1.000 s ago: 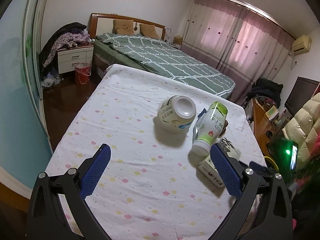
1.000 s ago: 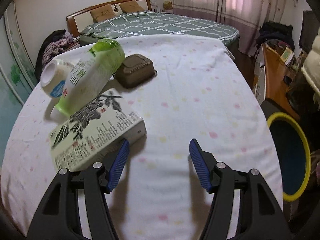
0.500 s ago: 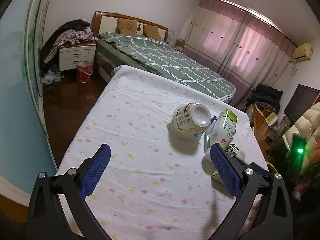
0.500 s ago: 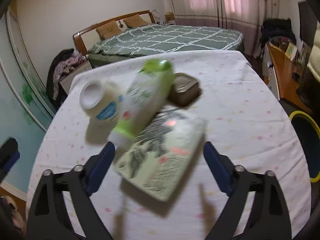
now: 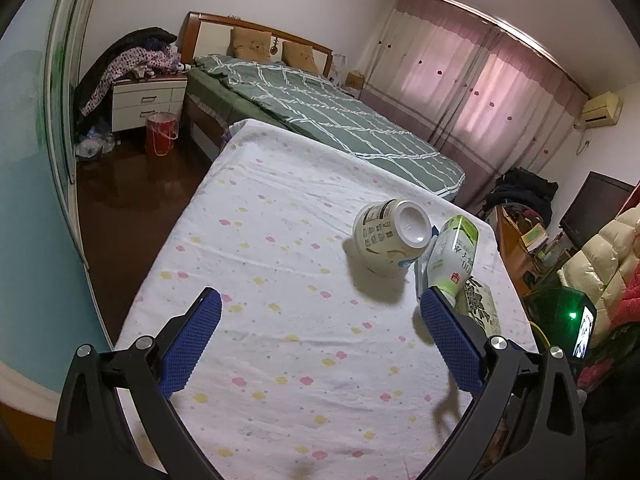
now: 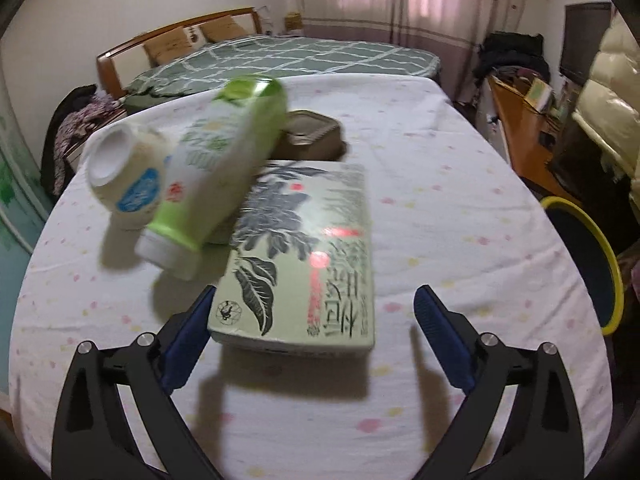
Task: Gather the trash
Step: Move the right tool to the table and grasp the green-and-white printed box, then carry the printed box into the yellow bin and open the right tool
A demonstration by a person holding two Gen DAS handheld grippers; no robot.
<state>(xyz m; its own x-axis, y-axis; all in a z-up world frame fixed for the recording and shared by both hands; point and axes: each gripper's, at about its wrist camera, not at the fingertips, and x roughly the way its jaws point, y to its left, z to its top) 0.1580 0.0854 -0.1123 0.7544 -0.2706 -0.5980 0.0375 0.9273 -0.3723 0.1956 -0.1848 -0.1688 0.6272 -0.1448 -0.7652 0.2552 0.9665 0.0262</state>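
Observation:
Trash lies on a table with a dotted white cloth [image 6: 432, 208]. A flat pale-green printed box [image 6: 304, 256] lies in front of my open right gripper [image 6: 314, 316], its near end between the open jaws. A green-and-white bottle [image 6: 216, 164] leans on the box, cap toward me. A white tub [image 6: 124, 176] lies tipped beside it. A brown tray [image 6: 310, 136] sits behind. My left gripper [image 5: 318, 330] is open and empty above the cloth, with the tub [image 5: 390, 238], bottle [image 5: 454, 258] and box [image 5: 478, 306] to its front right.
A bin with a yellow rim [image 6: 588, 264] stands off the table's right edge. A green-quilted bed [image 5: 320, 120] lies beyond the table. A red bucket [image 5: 160, 134] and a nightstand [image 5: 146, 102] stand at the far left. A desk with clutter [image 6: 524, 120] stands to the right.
My right gripper opened wider and swung left, so the box now lies between its jaws. My left gripper drew back and away from the trash, still open.

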